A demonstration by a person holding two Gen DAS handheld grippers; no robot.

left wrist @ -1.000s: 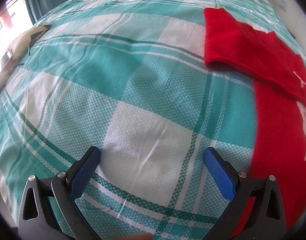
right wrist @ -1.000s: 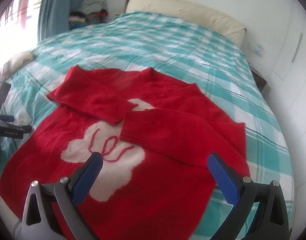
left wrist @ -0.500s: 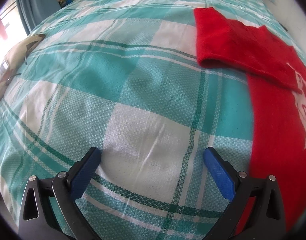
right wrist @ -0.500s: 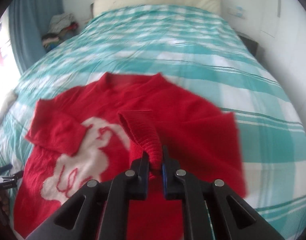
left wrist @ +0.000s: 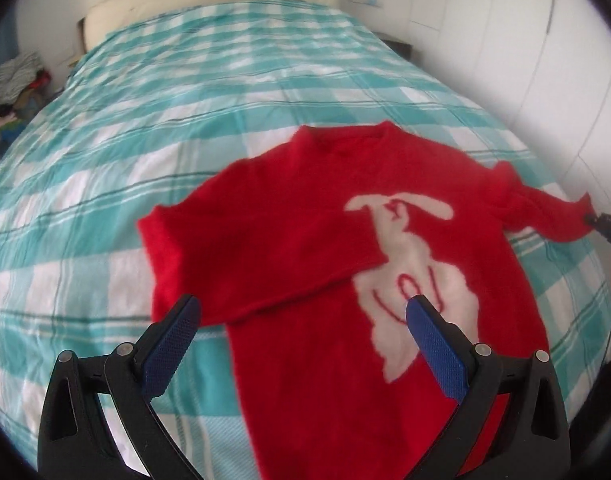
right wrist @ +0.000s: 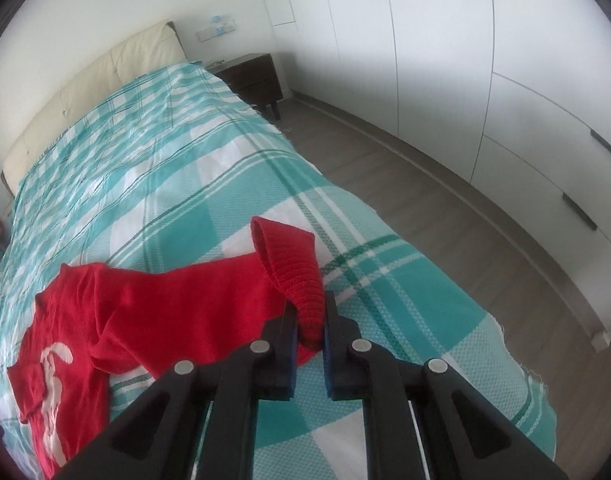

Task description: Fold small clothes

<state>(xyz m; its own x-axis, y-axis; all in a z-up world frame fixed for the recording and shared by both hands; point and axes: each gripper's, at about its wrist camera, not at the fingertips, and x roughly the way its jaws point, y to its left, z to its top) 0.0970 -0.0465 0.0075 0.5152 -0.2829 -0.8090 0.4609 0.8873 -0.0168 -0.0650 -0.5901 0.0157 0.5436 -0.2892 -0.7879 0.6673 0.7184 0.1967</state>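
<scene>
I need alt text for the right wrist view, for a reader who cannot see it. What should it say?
The right gripper is shut on the ribbed cuff of a red sweater, holding the sleeve out toward the edge of a bed with a teal checked cover. White wardrobes and a dark nightstand stand beyond.

Open bedspread [left wrist: 185, 92] all around red sweater [left wrist: 305, 208]; bare floor [right wrist: 445, 200] beside bed.

Black claw [left wrist: 301, 344], blue ribbed pads [left wrist: 435, 350]
</scene>
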